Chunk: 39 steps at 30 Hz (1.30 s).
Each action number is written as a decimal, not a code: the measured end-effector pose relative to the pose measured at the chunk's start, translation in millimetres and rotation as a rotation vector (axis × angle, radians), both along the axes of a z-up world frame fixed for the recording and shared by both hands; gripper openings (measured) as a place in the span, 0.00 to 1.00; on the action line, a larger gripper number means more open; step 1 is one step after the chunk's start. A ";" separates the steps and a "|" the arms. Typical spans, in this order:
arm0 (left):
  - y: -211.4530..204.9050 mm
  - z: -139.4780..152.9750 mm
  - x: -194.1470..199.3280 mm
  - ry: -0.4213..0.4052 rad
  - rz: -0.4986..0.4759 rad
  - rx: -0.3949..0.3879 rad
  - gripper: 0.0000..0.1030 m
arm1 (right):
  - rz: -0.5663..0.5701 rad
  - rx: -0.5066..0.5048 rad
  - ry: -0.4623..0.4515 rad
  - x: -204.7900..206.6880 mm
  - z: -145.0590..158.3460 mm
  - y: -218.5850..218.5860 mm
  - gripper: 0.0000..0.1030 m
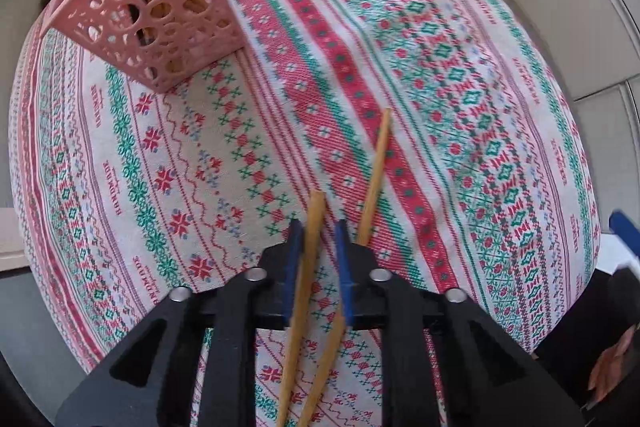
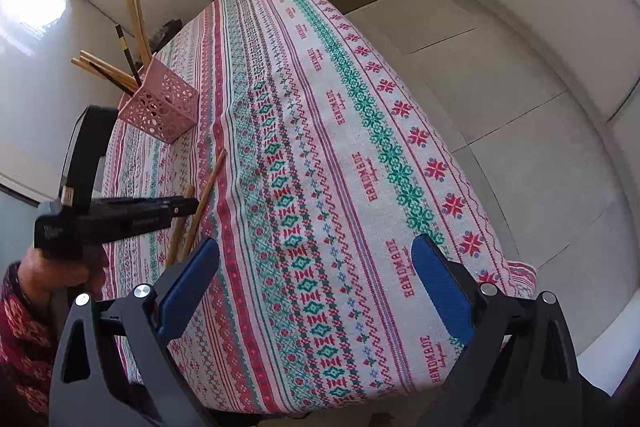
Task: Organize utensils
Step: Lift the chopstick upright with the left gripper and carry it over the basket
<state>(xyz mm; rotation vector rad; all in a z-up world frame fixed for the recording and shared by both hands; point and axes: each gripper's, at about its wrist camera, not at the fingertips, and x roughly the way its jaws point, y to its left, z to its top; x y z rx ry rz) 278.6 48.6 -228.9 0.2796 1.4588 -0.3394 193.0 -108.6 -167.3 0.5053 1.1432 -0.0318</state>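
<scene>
Nearest the left wrist camera, the left claw (image 1: 318, 227) has its blue pads (image 1: 291, 259) on either side of a wooden chopstick (image 1: 306, 275), the pads close to the stick but with a slim gap showing on the right side, so the grip looks like it is just closing, not firmly clenched; whether it bears on the wood cannot be told for sure. A second chopstick (image 1: 376, 171) lies just beside it on the tabletop (image 1: 460, 75), crossing under the first nearer the camera. The pink perforated holder (image 1: 160, 19) stands well beyond the chopsticks toward the far left edge of the tabletop, already stocked with several wooden and dark sticks. In the right wrist view the right claw (image 2: 316, 287) hangs released, jaws wide apart and empty, on the near side of the chopsticks and well away from the holder (image 2: 164, 107), with the left device seen reaching over the pair (image 2: 206, 195). The chopsticks are judged light, stiff and slender, likely smooth enough to pivot or slide between flat pads. A hold near the middle of the shaft would keep it balanced; a grip near one end would let it swing. Since the two sticks cross, lifting one may drag or roll the other.
</scene>
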 end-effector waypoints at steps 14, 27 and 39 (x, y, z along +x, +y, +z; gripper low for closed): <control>113.8 84.2 -50.4 -0.324 0.223 -0.220 0.06 | 0.145 -0.199 0.223 128.7 -41.7 145.2 0.73; 145.0 129.8 -77.5 -0.458 0.219 -0.255 0.06 | 0.133 -0.090 0.044 85.7 -13.6 145.4 0.05; 116.4 179.3 -114.7 -0.578 0.236 -0.363 0.06 | 0.214 -0.044 -0.438 -15.3 122.5 90.4 0.05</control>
